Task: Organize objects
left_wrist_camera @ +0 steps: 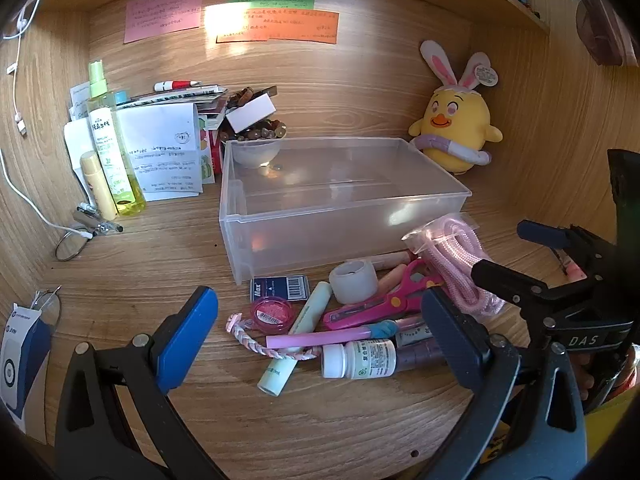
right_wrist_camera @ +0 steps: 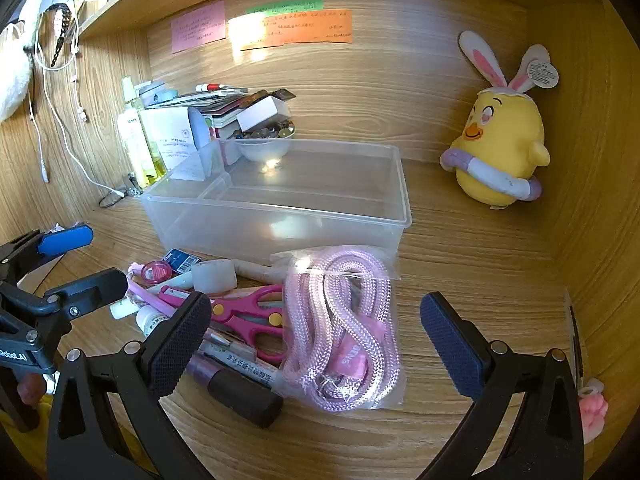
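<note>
the left claw [left_wrist_camera: 316,344] hangs wide open over a small white bottle [left_wrist_camera: 358,359] and pink scissors [left_wrist_camera: 380,304] on the counter [left_wrist_camera: 140,280]; the clear bin [right_wrist_camera: 280,216] sits behind (nothing inside); the right claw [right_wrist_camera: 316,344], also spread and holding nothing, hovers above the bagged pink rope [right_wrist_camera: 344,328].

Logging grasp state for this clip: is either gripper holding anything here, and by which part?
Nothing is held. The left gripper and right gripper both stand open above the desk clutter, empty.
</note>
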A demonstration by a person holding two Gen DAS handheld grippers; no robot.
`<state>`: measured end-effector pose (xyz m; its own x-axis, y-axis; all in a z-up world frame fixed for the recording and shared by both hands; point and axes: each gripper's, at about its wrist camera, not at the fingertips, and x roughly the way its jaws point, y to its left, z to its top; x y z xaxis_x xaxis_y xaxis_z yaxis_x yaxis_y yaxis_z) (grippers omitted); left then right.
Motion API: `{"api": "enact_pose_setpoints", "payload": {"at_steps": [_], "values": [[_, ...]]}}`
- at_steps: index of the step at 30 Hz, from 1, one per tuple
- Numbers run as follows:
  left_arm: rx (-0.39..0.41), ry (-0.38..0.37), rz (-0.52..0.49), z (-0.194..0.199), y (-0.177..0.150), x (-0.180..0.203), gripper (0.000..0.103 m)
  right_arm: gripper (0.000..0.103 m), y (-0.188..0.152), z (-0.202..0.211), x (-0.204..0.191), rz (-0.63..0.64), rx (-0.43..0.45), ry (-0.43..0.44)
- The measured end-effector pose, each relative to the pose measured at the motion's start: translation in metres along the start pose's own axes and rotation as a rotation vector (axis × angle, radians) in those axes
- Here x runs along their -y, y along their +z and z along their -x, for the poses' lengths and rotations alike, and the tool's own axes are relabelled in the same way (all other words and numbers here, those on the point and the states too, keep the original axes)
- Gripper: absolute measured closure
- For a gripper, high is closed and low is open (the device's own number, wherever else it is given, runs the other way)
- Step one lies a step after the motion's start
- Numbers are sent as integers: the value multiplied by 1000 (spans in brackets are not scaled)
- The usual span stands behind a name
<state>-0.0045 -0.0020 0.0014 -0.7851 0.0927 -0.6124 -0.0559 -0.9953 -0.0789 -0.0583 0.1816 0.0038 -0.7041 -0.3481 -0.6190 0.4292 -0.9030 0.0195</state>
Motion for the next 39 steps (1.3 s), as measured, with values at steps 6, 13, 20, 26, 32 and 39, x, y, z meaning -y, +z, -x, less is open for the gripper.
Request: {"api": "enact_pose_setpoints", "payload": {"at_steps": [6, 13, 20, 26, 32, 39], "values": [[-8, -17, -2, -5, 5, -2, 0, 0, 2, -3, 0, -18, 4, 7], [-6, -4, 5, -4, 5, -1, 0, 0, 2, -5, 3, -34, -2, 16], [0, -6, 15, 1, 3, 0, 0, 0, -2, -3, 5, -48, -23, 31], [-14, -10, 19, -1, 2, 0, 0, 0, -4, 1, 5, -57, -12, 33], [-11, -17, 31, 1, 1, -1, 0, 0, -2, 2, 3, -45, -13, 31], [-23, -24, 32, -2, -1, -2, 0, 0, -1, 2, 2, -35, -10, 30]]}}
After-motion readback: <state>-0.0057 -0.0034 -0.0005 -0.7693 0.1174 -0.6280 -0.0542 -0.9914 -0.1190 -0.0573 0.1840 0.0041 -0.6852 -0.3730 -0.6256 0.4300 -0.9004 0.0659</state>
